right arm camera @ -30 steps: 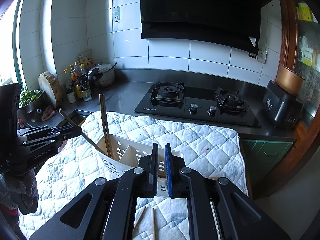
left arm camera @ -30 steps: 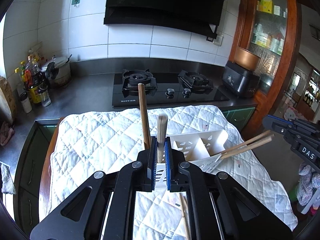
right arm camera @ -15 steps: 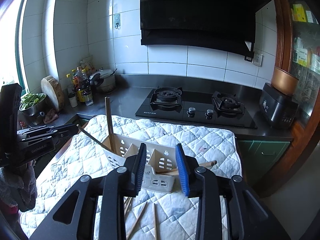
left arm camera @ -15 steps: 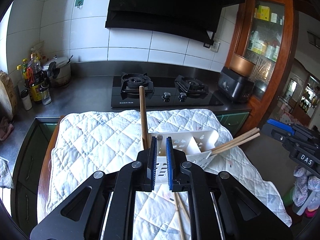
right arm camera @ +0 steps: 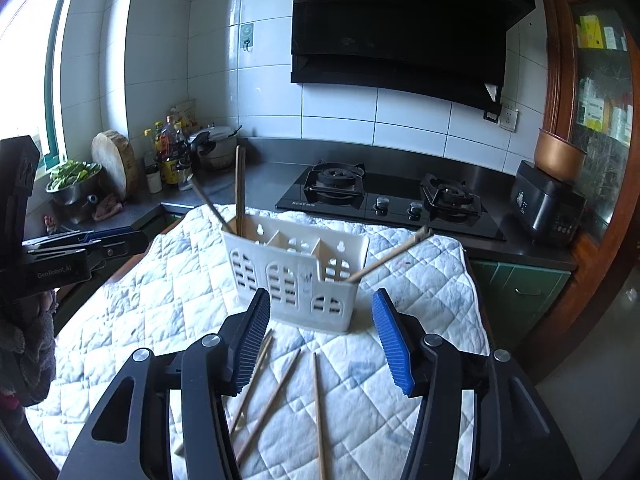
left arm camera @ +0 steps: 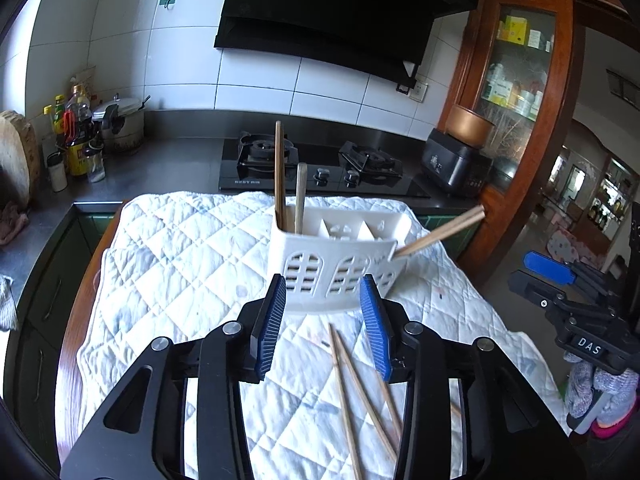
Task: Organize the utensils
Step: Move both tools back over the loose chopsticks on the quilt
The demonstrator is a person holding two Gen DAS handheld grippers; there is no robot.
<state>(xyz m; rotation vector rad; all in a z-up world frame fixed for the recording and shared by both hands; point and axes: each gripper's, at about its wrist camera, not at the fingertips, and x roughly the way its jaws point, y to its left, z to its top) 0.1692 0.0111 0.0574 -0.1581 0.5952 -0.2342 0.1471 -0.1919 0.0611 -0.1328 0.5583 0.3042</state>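
Task partly done, by the look of it: the white utensil caddy stands on the quilted cloth over the counter, just ahead of the left claw, and already holds several sticks. Two upright chopsticks sit in its far-left compartment as that claw sees it, with a shorter wooden handle just beside them, and a slanting pair pokes out of the right end. Left to do: loose chopsticks lie flat on the cloth, under and between the left claw's fingers and off to its right. From the right claw the same loose sticks lie below and slightly left of its gap, one more nearer its centre. Both claws are released: the jaws have just been opening, nothing is between the pads, and neither touches the caddy. Next pick is likely one of the flat sticks. Hard to tell: exact count of loose sticks, since the claw bodies cover their near ends and the frame bottom cuts them off; caddy's middle compartments look empty but their floors are hidden by the front wall; what the shorter handle belongs to is out of sight inside the caddy. The other claw appears at each view's edge, partly cropped.
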